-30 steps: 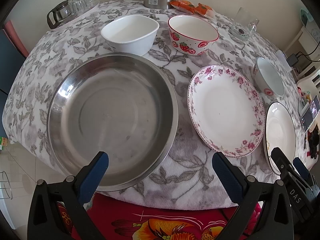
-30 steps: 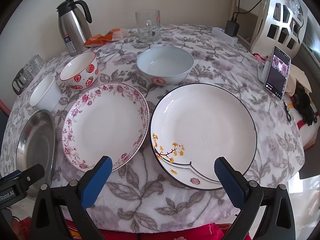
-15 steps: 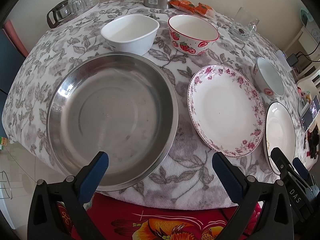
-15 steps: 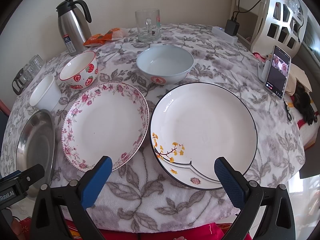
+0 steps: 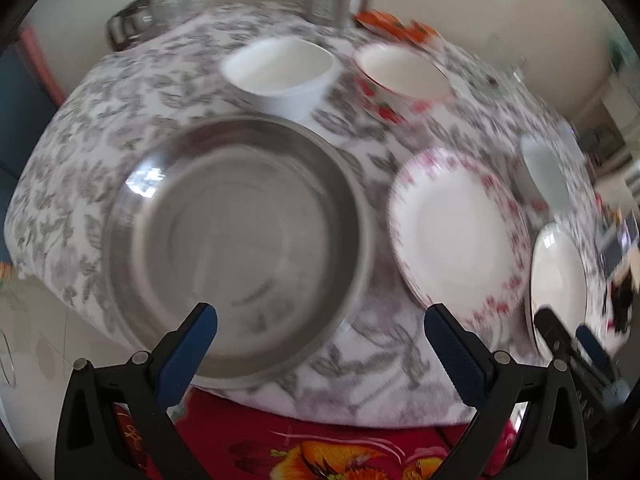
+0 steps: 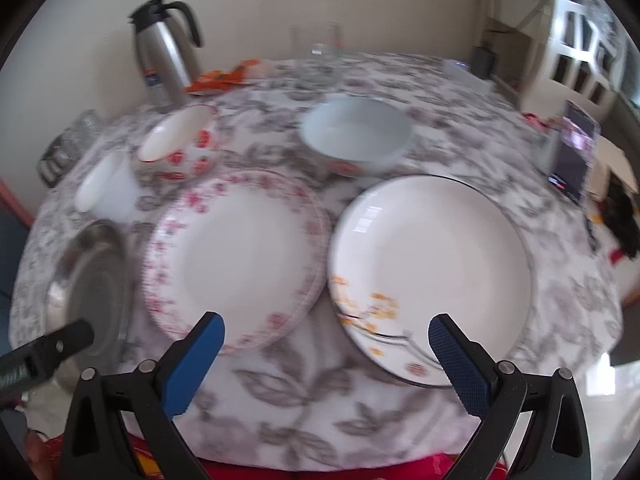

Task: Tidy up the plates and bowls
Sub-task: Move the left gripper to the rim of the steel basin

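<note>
A steel basin [image 5: 236, 240] lies at the table's near left, with a pink-flowered plate [image 5: 456, 232] and a black-rimmed plate [image 5: 558, 276] to its right. Behind stand a white bowl [image 5: 280, 72], a strawberry bowl [image 5: 400, 76] and a pale blue bowl [image 5: 546, 172]. My left gripper [image 5: 320, 340] is open and empty before the basin's near rim. My right gripper [image 6: 326, 348] is open and empty, near the gap between the flowered plate [image 6: 240, 256] and the black-rimmed plate [image 6: 432, 268]. The pale blue bowl [image 6: 356, 136] sits behind them.
A steel thermos [image 6: 166, 52], orange snack packets [image 6: 224, 76] and a glass mug [image 6: 318, 40] stand at the back. Glass cups [image 5: 156, 16] sit far left. A phone [image 6: 574, 152] stands at the right. The floral tablecloth [image 6: 304, 396] hangs over the near edge.
Both cameras have pulled back and risen a little from the table, and both views are now motion-blurred. The dishes have not moved and both grippers stay open.
</note>
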Motion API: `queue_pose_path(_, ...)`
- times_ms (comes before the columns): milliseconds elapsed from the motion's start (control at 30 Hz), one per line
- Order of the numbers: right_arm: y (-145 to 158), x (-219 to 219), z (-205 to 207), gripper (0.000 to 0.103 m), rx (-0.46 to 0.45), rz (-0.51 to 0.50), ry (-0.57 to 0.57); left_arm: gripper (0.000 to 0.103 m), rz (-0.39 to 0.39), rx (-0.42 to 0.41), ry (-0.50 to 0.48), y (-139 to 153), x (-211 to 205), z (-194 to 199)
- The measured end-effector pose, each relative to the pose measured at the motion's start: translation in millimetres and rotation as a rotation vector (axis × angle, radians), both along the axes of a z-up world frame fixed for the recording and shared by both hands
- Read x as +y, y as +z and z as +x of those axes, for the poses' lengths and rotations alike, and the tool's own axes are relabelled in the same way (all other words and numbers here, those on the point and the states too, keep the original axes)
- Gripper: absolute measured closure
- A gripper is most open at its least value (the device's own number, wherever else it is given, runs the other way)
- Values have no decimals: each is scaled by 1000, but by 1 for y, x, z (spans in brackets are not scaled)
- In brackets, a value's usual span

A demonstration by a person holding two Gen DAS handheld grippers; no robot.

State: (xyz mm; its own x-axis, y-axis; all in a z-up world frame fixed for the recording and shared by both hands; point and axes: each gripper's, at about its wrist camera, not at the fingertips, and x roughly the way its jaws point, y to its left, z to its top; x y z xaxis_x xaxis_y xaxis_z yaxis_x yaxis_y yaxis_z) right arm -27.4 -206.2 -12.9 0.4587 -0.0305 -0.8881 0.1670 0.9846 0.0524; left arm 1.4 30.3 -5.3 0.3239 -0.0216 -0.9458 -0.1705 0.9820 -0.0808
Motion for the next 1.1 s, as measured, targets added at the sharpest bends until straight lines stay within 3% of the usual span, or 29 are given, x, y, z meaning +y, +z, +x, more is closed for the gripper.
queue_pose_path(267,4,50,18,0,-50,91,126,0,32,-96,229,16,76,3)
queue_pose_path(600,-11,95,39,0,-17,219,238,0,-46,-108,409,3,153,3)
queue_pose_path(733,-19,118,42,0,9,228,301,0,-77,-118,454,-7,174,2)
queue_pose_path(1100,-40,134,45,0,85,263,336,0,-164,-67,506,-39,197,3)
